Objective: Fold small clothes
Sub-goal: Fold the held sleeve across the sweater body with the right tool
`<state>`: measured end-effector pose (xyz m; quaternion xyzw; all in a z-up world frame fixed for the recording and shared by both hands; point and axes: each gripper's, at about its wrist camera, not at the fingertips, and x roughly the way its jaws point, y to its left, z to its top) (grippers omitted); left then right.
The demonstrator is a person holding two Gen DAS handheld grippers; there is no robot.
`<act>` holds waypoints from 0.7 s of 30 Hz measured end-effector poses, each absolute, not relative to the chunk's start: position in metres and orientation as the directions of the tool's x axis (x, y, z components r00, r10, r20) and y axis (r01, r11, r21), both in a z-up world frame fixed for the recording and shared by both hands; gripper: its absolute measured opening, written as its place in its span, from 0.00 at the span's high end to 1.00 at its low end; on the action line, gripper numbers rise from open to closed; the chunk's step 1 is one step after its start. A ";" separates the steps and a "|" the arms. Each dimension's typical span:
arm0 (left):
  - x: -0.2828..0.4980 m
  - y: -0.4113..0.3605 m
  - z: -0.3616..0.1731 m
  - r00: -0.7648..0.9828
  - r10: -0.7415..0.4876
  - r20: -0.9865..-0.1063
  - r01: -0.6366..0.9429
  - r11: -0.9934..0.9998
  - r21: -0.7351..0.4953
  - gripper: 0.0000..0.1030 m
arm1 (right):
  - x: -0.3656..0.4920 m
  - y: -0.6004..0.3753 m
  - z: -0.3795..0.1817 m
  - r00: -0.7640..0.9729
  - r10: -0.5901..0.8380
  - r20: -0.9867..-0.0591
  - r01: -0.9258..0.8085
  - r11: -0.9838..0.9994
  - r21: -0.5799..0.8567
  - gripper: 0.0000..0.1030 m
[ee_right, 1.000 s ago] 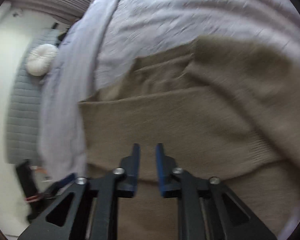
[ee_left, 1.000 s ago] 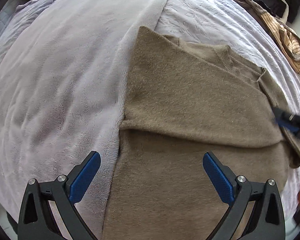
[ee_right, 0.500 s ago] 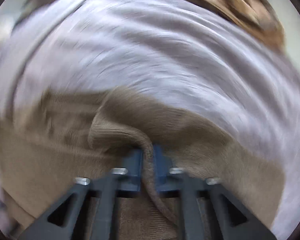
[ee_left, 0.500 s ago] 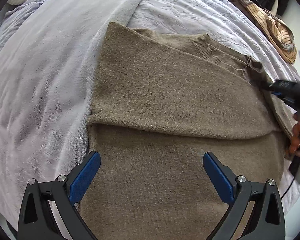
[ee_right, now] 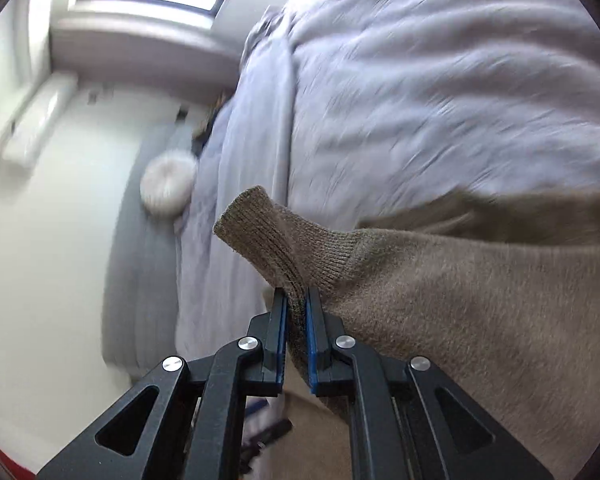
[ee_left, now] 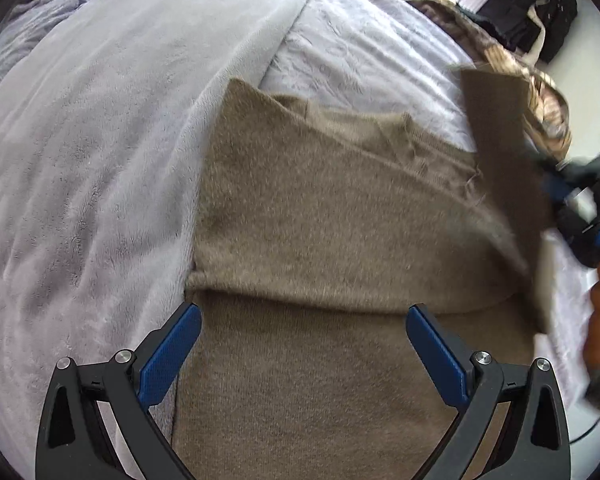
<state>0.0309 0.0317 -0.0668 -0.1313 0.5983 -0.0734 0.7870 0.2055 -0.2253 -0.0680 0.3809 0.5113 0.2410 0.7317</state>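
folding the second sleeve: brown sweater (ee_left: 320, 232) spread on the grey bed (ee_left: 80, 160), right sleeve cuff (ee_right: 260, 240) clamped in right gripper (ee_right: 296, 312), raised beside the sweater. left gripper (ee_left: 304, 352) spread wide over the hem, empty. next, probably laying that sleeve across the chest.

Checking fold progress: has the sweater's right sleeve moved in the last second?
Yes. The sleeve, clamped in the right gripper, now stands lifted above the sweater body instead of lying flat.

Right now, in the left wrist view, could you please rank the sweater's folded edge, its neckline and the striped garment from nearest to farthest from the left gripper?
From the left gripper:
1. Folded edge, just ahead of the open jaws.
2. Neckline, further up the sweater.
3. Striped garment, at the bed's far right edge.
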 end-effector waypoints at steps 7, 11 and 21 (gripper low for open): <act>0.042 0.033 -0.076 0.251 -0.350 -0.903 -0.043 0.928 -0.371 0.00 | 0.199 -0.132 -0.138 0.070 0.626 -0.777 -0.060 0.780 0.623 0.87; 0.058 0.017 -0.088 0.202 -0.432 -0.879 -0.019 0.895 -0.445 0.00 | 0.179 -0.152 -0.129 0.084 0.624 -0.777 -0.012 0.781 0.625 0.63; 0.092 0.000 -0.110 0.202 -0.491 -0.847 -0.138 0.842 -0.521 0.23 | 0.037 -0.317 -0.125 0.343 0.620 -0.705 0.459 0.545 0.702 0.56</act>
